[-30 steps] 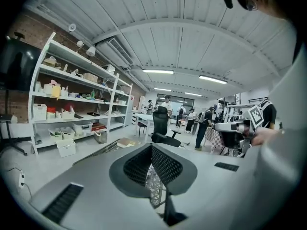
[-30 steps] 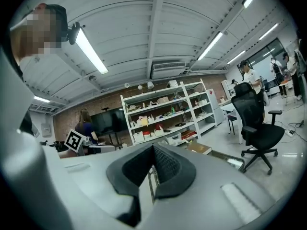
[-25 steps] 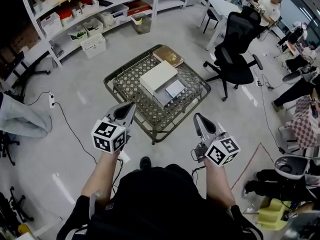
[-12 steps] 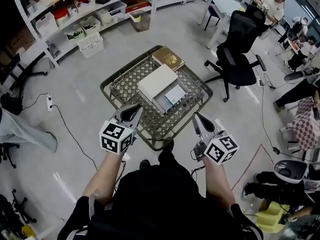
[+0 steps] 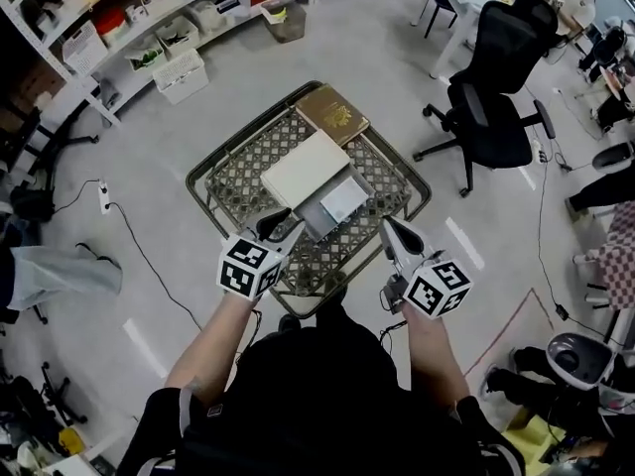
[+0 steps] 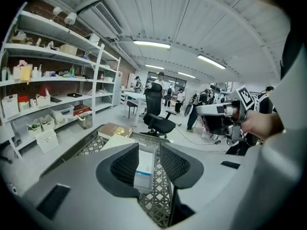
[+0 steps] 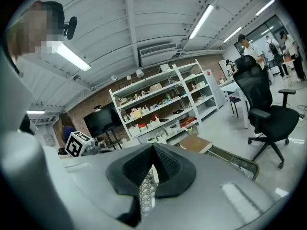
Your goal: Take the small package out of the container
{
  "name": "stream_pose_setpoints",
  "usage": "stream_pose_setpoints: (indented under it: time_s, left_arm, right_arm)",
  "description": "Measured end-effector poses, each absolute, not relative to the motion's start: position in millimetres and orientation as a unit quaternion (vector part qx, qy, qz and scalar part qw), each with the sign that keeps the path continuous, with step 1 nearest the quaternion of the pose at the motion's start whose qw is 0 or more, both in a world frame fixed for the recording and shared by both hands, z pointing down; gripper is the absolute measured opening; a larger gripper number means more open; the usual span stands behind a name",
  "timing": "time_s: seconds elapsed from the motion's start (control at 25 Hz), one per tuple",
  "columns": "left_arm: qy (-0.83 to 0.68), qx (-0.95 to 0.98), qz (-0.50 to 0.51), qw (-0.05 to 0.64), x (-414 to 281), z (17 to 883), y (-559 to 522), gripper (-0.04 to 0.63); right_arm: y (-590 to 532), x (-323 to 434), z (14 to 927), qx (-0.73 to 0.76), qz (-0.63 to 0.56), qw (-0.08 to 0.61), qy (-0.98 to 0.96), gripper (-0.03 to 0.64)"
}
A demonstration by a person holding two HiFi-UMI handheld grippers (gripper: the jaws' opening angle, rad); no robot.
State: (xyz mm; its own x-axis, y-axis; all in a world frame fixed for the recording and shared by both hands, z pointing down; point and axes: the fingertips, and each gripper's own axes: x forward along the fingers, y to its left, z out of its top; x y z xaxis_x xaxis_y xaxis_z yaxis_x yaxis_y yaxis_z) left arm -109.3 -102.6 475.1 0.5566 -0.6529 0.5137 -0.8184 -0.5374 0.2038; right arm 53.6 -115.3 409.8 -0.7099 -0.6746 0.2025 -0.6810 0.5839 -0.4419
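Observation:
An open white container with its lid folded back sits on a low lattice table. Inside lies the small white package with a blue stripe. My left gripper hangs over the table's near edge, just short of the container. Its jaws have just been opening and hold nothing. In the left gripper view the package shows beyond the gap of my left gripper. My right gripper is shut and empty at the table's near right edge; in its own view my right gripper shows lattice below.
A brown book lies on the table's far corner. A black office chair stands to the right and shelves with bins at the back left. A cable and power strip lie on the floor to the left.
Both grippers have moved forward and down from in front of the table to its near edge. The left jaws were together earlier and now stand apart. The right jaws stay together.

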Motion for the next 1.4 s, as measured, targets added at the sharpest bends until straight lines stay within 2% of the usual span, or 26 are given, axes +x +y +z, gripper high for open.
stream_pose_setpoints:
  time_s: [0.48, 0.96, 1.4]
  left_arm:
    - [-0.422, 0.823, 0.306, 0.228, -50.0, 530.9, -157.9, 0.126]
    - [-0.369, 0.803, 0.383, 0.268, -32.5, 634.4, -174.1, 0.126]
    - [-0.358, 0.769, 0.442, 0.291, -30.9, 696.4, -186.3, 0.162]
  right_arm:
    - [-187.6, 73.5, 457.1, 0.331, 0.312, 0.01, -0.89, 0.009]
    - [-166.8, 91.3, 497.6, 0.364, 0.345, 0.038, -0.865, 0.009]
    - [-150.9, 121.1, 522.2, 0.42, 0.374, 0.041, -0.826, 0.009]
